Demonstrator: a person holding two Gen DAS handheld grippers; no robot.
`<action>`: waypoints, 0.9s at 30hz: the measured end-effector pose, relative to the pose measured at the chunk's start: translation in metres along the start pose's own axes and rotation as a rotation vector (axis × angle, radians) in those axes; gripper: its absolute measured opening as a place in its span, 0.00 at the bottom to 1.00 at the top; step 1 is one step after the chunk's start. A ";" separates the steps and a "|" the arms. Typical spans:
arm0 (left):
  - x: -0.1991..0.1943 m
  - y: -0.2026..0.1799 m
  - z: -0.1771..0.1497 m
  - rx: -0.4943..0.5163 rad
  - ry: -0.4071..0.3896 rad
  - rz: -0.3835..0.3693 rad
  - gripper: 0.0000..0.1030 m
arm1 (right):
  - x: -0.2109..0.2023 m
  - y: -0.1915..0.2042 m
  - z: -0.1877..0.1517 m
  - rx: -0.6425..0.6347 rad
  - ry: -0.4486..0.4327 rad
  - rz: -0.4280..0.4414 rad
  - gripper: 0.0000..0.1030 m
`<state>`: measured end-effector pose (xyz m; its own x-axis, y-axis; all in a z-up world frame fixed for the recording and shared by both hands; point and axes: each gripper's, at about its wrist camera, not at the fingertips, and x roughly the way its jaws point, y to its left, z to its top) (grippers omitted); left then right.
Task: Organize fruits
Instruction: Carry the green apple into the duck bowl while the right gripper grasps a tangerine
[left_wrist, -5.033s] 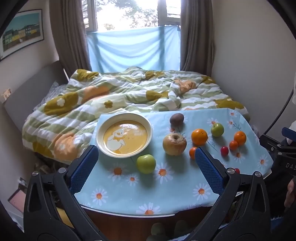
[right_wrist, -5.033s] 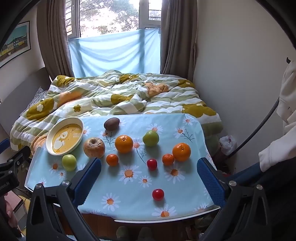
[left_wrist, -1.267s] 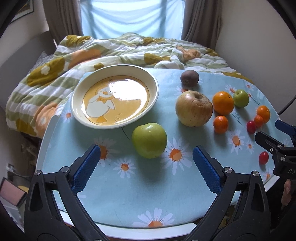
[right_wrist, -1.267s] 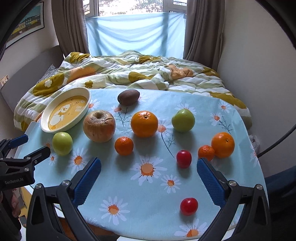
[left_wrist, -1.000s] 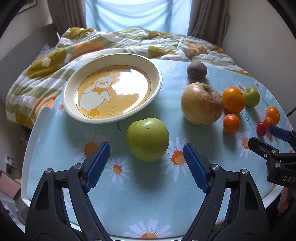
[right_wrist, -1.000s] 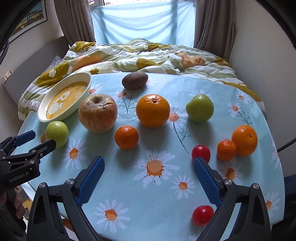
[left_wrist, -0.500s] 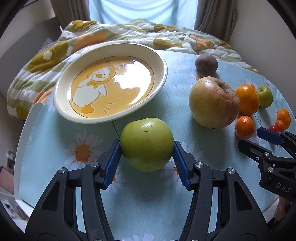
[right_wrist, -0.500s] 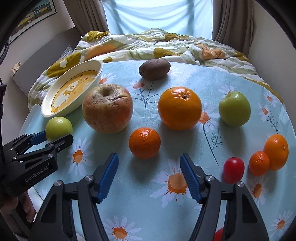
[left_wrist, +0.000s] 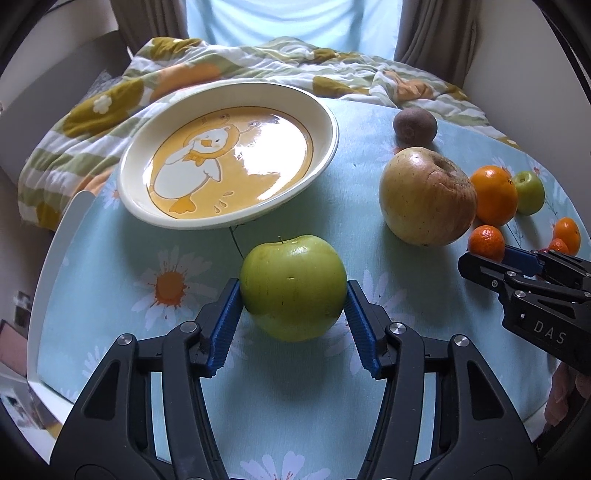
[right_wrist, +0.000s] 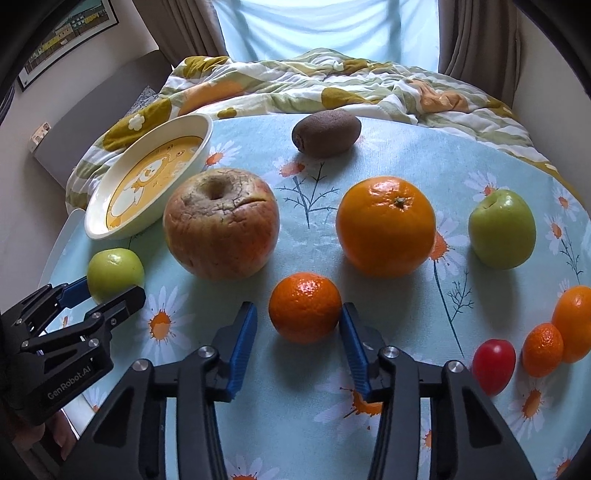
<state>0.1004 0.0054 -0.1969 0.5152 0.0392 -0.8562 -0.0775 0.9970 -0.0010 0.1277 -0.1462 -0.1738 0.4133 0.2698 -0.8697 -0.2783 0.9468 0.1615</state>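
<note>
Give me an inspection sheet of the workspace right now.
Surface: daisy tablecloth, flat.
Job's things: duck plate empty; green apple, mandarin, wrinkled apple, kiwi, large orange loose on cloth.
Clutter: nothing seen.
Grippers: left gripper just closed, pads pressing green apple; right gripper just closing, mandarin between pads, gap at one pad.
Cables: nothing seen.
Surroundings: quilt on bed behind, curtained window.

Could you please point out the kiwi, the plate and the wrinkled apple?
Kiwi (right_wrist: 326, 130): right wrist view, middle of its skin.
Plate (left_wrist: 325, 107): left wrist view, cream rim.
Wrinkled apple (right_wrist: 221, 229): right wrist view, front face.
</note>
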 end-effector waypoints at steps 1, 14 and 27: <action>-0.001 0.001 -0.001 -0.003 0.002 0.003 0.60 | 0.000 0.001 0.000 -0.003 0.000 -0.003 0.38; -0.023 0.006 -0.011 -0.050 -0.024 0.011 0.60 | -0.013 0.000 0.004 -0.020 -0.021 0.007 0.33; -0.088 0.007 0.012 -0.108 -0.115 0.039 0.60 | -0.065 0.007 0.027 -0.094 -0.092 0.064 0.33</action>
<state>0.0648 0.0100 -0.1151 0.6041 0.0915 -0.7916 -0.1878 0.9818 -0.0298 0.1220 -0.1522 -0.1039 0.4686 0.3477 -0.8121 -0.3850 0.9078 0.1665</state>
